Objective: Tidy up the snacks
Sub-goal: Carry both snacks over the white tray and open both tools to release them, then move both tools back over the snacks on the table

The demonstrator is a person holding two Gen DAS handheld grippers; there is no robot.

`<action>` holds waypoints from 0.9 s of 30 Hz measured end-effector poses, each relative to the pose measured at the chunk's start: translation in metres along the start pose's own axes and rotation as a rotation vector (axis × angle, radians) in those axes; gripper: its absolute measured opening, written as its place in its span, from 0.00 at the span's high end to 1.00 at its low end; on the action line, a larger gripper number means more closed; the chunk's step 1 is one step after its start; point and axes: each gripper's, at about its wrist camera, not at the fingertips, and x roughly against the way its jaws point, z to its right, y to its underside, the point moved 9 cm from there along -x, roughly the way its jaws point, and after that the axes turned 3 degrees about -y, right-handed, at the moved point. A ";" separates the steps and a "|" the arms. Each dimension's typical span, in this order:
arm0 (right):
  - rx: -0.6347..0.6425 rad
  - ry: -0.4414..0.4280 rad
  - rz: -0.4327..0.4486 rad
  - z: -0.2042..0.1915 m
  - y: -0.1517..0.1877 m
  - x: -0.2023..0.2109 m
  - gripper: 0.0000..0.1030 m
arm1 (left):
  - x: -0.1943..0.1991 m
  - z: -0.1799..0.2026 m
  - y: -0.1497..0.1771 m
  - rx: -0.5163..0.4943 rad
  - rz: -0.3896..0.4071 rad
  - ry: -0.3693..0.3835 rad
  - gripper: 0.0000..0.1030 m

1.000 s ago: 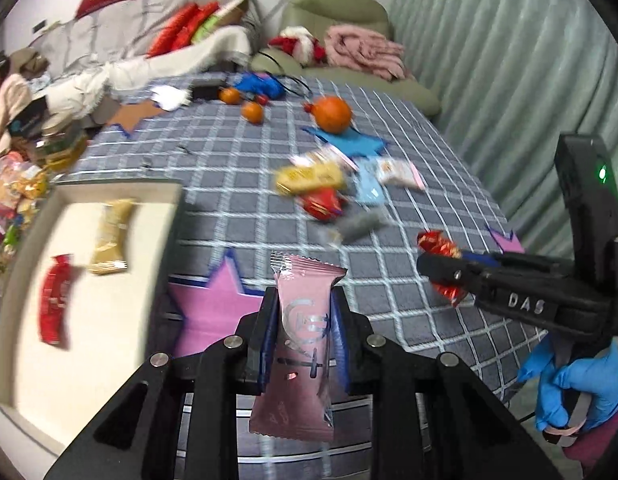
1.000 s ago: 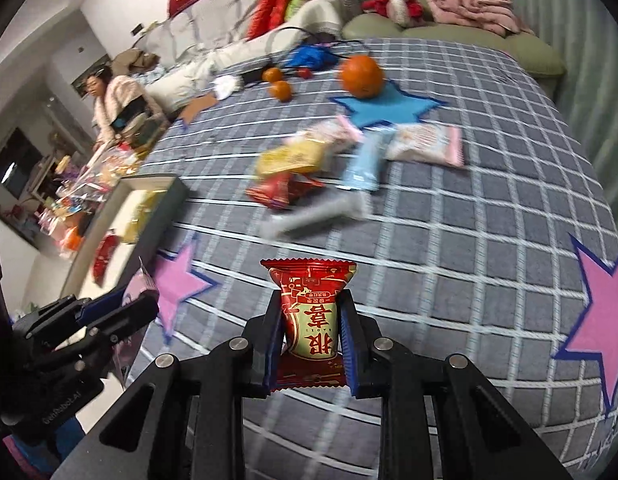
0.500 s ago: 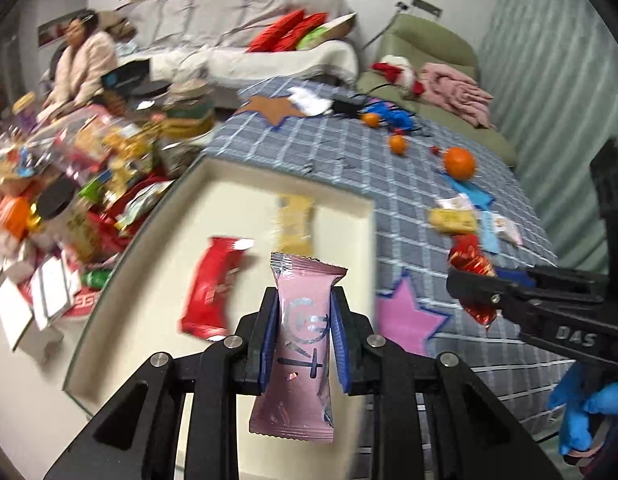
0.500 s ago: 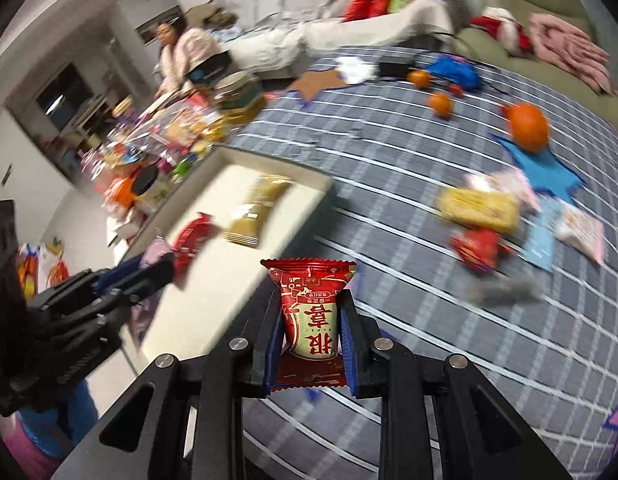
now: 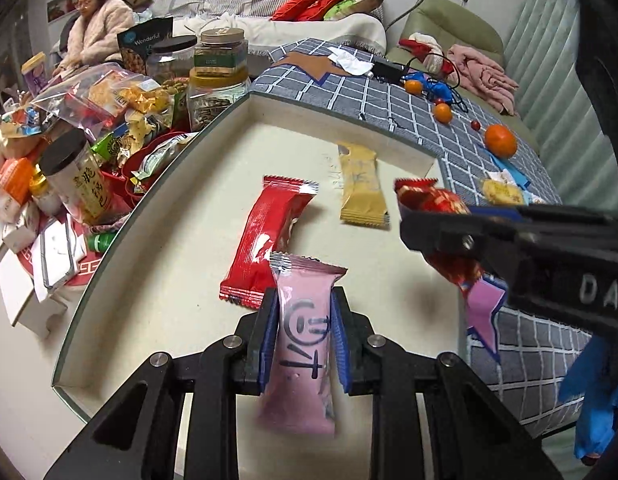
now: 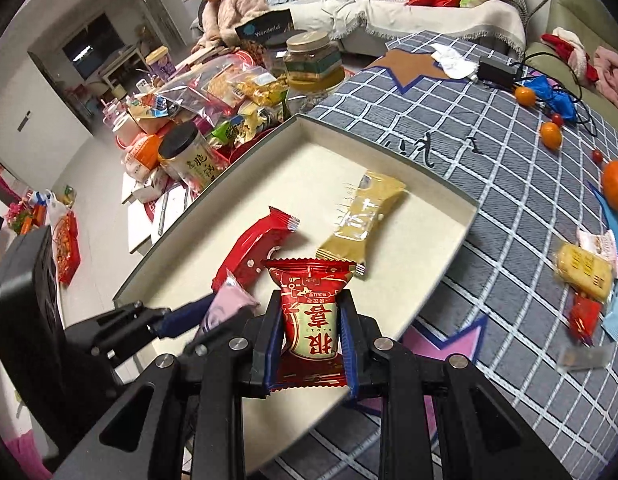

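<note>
Grippers (left (image 5: 305, 330), right (image 6: 311, 338)) hover over tray (image 5: 157, 216), clamping pink packet (image 5: 303, 344) and red packet (image 6: 309, 320).

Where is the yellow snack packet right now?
The yellow snack packet lies flat inside the cream tray, toward its far end, just right of the long red packet. In the right wrist view it sits beyond the held red pouch.

"Wonderful" on a dark bag (image 5: 147, 42), "DA" on the right tool (image 5: 429, 228)
</note>
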 end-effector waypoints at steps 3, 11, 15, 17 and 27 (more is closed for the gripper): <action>-0.017 -0.004 -0.025 0.001 -0.003 -0.008 0.74 | 0.002 0.000 0.000 -0.006 0.021 0.009 0.33; -0.059 0.058 0.005 0.025 -0.014 -0.003 0.00 | 0.008 -0.002 -0.008 0.009 0.033 0.013 0.22; -0.101 0.096 0.021 0.058 -0.011 0.011 0.00 | 0.015 0.008 -0.015 -0.002 0.028 0.027 0.22; -0.130 0.121 0.032 0.080 -0.006 0.021 0.00 | 0.021 0.023 -0.022 -0.031 0.033 0.051 0.22; -0.389 0.268 0.108 0.244 0.043 0.094 0.00 | 0.006 0.158 -0.057 -0.318 0.039 0.054 0.21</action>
